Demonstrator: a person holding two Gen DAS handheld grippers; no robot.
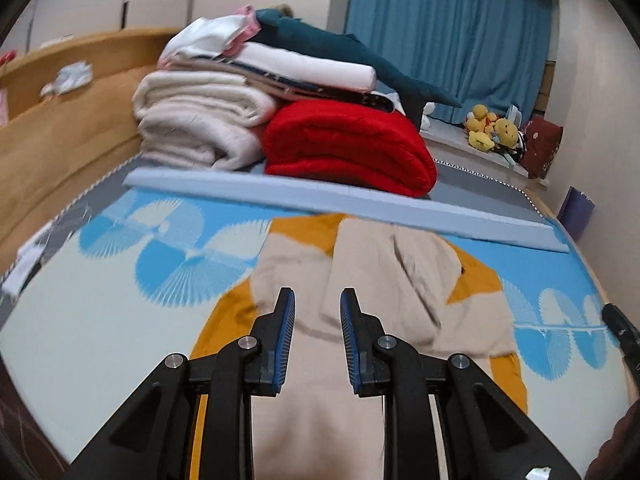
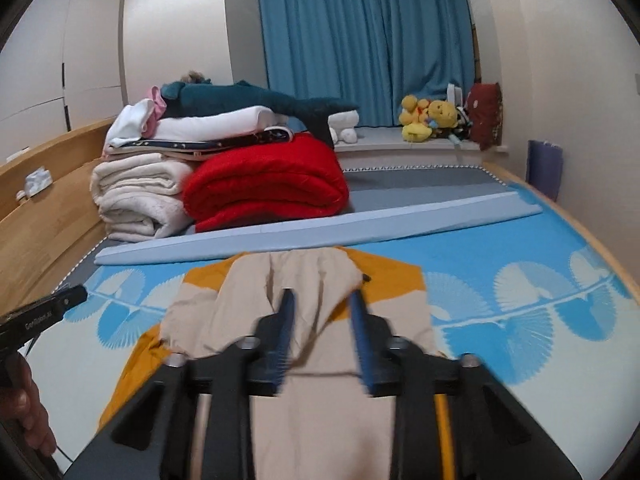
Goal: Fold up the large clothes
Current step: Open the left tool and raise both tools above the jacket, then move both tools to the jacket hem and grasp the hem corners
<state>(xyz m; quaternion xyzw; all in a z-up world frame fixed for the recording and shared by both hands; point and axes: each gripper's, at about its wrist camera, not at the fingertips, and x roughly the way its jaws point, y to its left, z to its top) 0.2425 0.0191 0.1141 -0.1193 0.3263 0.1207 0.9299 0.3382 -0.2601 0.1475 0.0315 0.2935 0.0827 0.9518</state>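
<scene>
Above the near edge of the blue fan-print bed sheet (image 1: 100, 320), hovering abreast over the beige-and-mustard fabric garment (image 1: 360, 260) stretching lengthwise toward the far edge, holding left gripper (image 1: 318, 294) and right gripper (image 2: 322, 296) narrowly spread, pinching nothing.

The garment (image 1: 360, 300) is beige with mustard-orange panels, on a mat (image 1: 120, 320) of sky blue and pale cream with fan motifs. Behind: a red quilt (image 1: 348, 148), cream blankets (image 1: 200, 120), teal curtains (image 1: 448, 28), yellow plush toys (image 1: 488, 128).

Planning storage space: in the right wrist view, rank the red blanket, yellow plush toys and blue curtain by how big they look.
1. blue curtain
2. red blanket
3. yellow plush toys, though they sit farther back, so nearness skews this.
</scene>
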